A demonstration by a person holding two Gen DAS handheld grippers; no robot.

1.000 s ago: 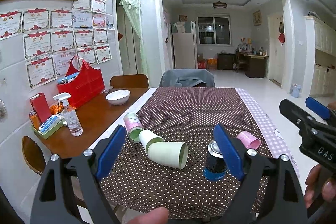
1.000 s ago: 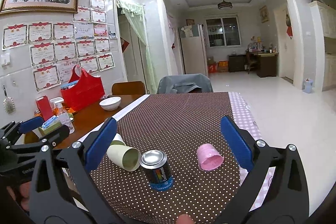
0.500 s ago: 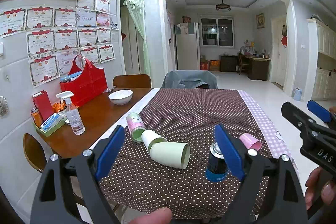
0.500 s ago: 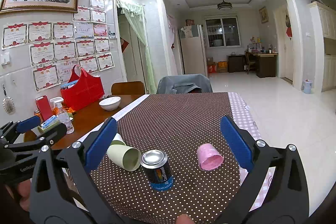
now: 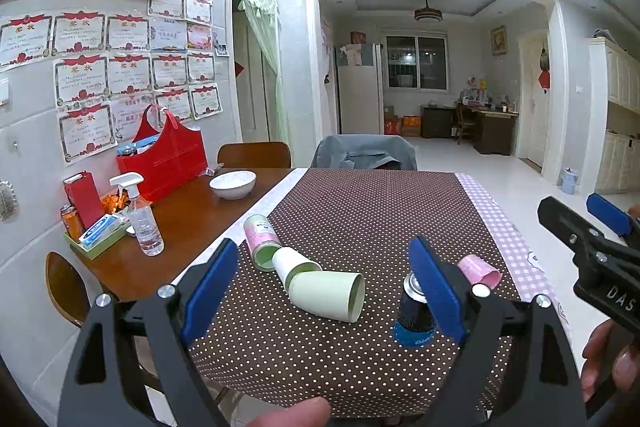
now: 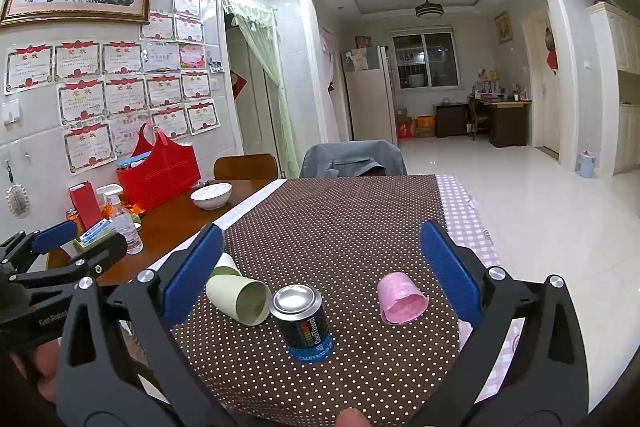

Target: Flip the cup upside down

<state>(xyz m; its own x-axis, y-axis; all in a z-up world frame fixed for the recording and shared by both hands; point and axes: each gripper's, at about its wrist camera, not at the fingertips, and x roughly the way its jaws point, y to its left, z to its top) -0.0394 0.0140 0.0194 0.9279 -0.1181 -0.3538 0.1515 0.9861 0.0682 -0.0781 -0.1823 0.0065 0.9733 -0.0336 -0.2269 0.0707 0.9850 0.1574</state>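
A pale green cup (image 5: 326, 293) lies on its side on the dotted brown tablecloth (image 5: 360, 219), mouth to the right; it also shows in the right wrist view (image 6: 240, 297). A white-and-green cup (image 5: 294, 264) and a pink-labelled cup (image 5: 260, 240) lie behind it. A pink cup (image 6: 401, 299) lies on its side at the right, also seen in the left wrist view (image 5: 478, 269). My left gripper (image 5: 324, 287) is open and empty, short of the green cup. My right gripper (image 6: 320, 267) is open and empty above the near table edge.
A dark can (image 6: 302, 323) stands upright between the green and pink cups. A white bowl (image 5: 233, 184), a spray bottle (image 5: 142, 219), a red bag (image 5: 164, 159) and a tray of small items (image 5: 96, 235) sit on the wooden table at the left. Chairs stand beyond.
Both grippers have barely moved; the left view has shifted slightly. The cups and can lie as before.
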